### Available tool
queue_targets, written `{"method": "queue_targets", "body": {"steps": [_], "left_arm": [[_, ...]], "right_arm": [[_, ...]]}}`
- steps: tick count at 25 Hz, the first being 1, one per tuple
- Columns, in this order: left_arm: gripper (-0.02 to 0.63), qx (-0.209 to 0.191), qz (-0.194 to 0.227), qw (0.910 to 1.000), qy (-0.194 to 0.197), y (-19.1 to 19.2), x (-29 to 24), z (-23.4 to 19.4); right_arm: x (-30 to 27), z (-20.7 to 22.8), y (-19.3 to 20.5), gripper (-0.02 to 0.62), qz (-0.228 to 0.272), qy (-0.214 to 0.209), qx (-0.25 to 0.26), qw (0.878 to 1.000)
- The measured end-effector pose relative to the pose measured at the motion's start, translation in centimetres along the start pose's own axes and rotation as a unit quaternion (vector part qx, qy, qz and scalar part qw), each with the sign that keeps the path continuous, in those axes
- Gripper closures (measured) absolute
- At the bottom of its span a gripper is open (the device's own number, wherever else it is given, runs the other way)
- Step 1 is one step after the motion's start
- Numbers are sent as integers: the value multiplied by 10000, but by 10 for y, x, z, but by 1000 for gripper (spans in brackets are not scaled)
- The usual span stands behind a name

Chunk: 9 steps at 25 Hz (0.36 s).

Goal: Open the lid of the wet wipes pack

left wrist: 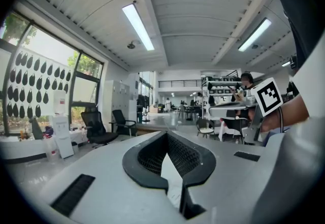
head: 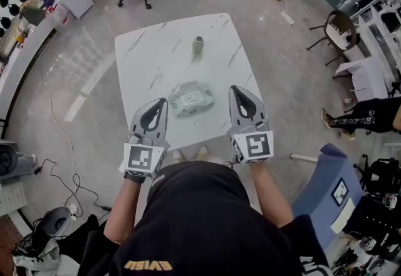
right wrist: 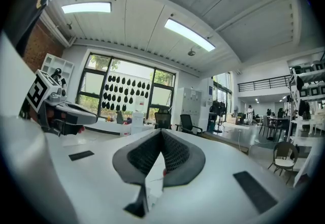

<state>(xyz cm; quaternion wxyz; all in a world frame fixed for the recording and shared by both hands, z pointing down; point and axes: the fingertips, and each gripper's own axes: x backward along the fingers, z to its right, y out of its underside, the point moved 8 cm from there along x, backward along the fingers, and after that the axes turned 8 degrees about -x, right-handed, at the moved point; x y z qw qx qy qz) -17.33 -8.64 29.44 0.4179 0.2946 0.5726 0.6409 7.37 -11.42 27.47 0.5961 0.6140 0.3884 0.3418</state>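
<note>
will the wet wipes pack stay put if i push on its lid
The wet wipes pack looks soft and crinkled, so it probably flops rather than staying stiff. Lying flat on the smooth table, it may slide when pushed; tipping seems unlikely.

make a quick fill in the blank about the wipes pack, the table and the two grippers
1. The wet wipes pack lies on the white ___.
2. With the small greenish container beyond it, that surface carries ___ things.
3. The left gripper and the right gripper both have their jaws ___, empty.
Missing: table; two; shut
</note>
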Motion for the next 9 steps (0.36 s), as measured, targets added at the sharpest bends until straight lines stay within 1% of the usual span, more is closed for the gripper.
{"method": "queue_targets", "body": {"steps": [2,6,9], "left_arm": [[597,-77,-127,9998,136,7,2,5],[597,39,-279,9996,54,10,3,12],[597,-70,-407,9991,110,18,5,15]], "right_arm": [[0,-1,-1,594,24,-129,125,9998],[0,1,-6,594,155,-369,397,9984],[0,3,-6,594,138,-537,652,9963]]}}
